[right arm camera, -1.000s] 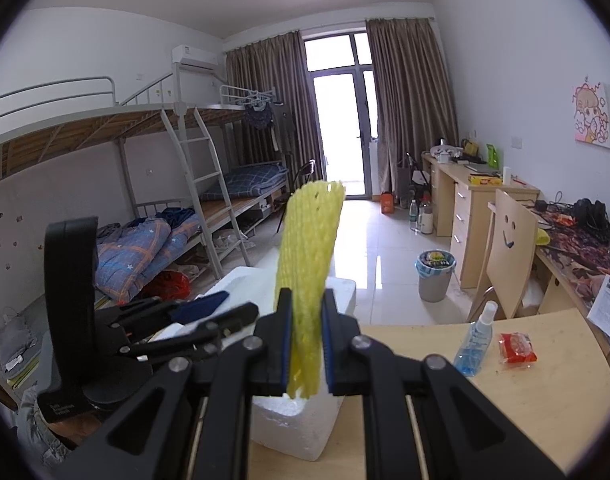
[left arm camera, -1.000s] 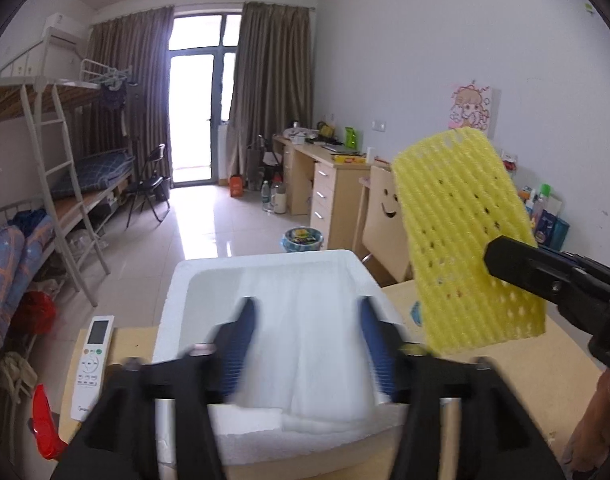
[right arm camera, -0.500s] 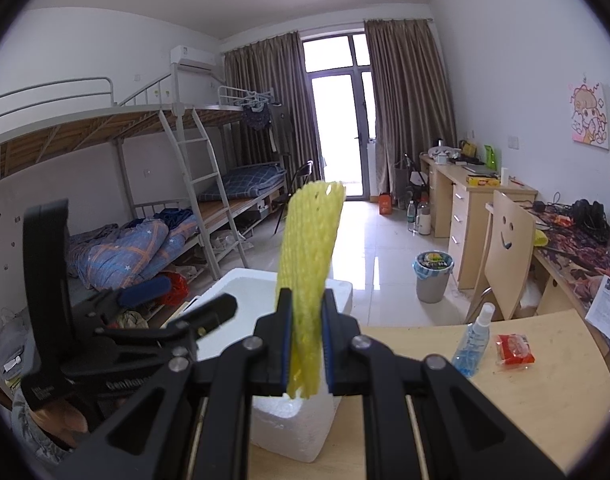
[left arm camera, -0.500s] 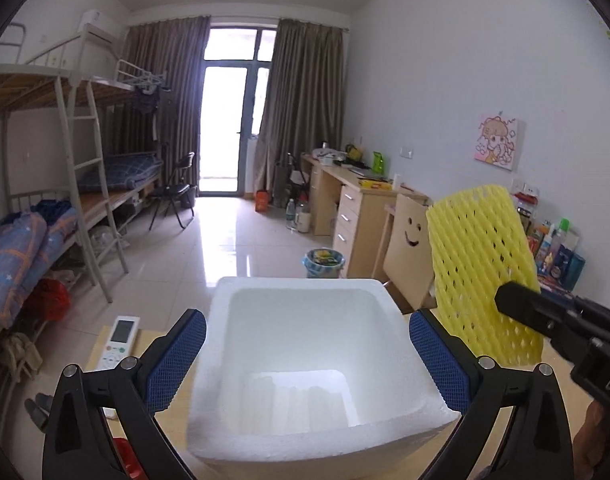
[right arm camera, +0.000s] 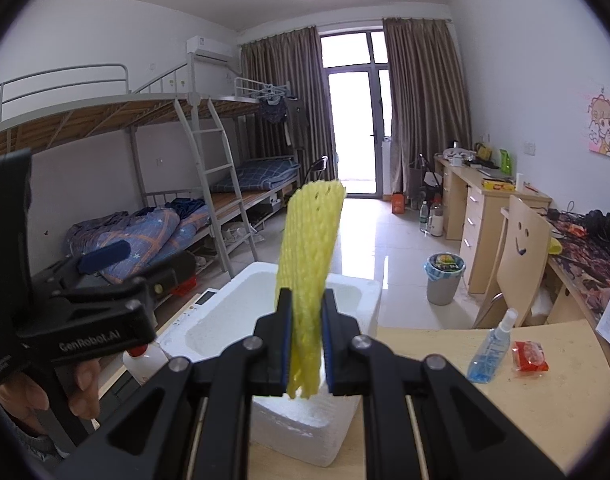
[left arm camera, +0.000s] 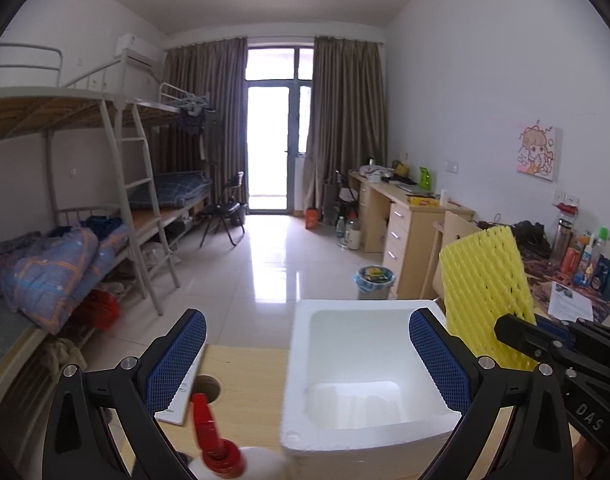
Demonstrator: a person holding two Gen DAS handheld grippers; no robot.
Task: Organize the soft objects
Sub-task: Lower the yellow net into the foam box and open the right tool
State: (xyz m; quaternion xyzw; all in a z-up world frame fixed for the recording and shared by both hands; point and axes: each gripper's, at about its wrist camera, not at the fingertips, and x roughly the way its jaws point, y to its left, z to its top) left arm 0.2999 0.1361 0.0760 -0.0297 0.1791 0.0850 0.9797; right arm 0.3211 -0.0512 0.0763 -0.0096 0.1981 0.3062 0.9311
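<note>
White polystyrene box point(left arm camera: 369, 432) sits on the wooden table point(right arm camera: 545, 396), open top, thick walls. Inside, pale sheets of white foam wrap point(left arm camera: 353, 398) lie flat on the floor of the box; how many, cannot tell. Nothing else visible in it.

Right gripper point(right arm camera: 307, 344): jaws pressed onto a yellow foam fruit net point(right arm camera: 309, 264), pinching its lower end. The net stands upright and flattened, held in the air in front of the box's near wall; in the left wrist view it point(left arm camera: 485, 296) appears just beside the box's right rim, outside it.

Left gripper point(left arm camera: 305, 364): jaws spread wide, nothing between the blue pads; the box's left wall shows in the gap. A hand point(right arm camera: 57, 392) grips its handle.

On the table left of the box: a white bottle with red cap point(left arm camera: 221, 448), close below the left gripper, and a white remote control point(right arm camera: 203, 300) alongside the box. Right side of the table: a blue spray bottle point(right arm camera: 489, 346) upright, a red packet point(right arm camera: 529, 356) just beside it.

On the floor beyond the table, a grey bin point(right arm camera: 444, 278) with a blue liner, holding rubbish.
</note>
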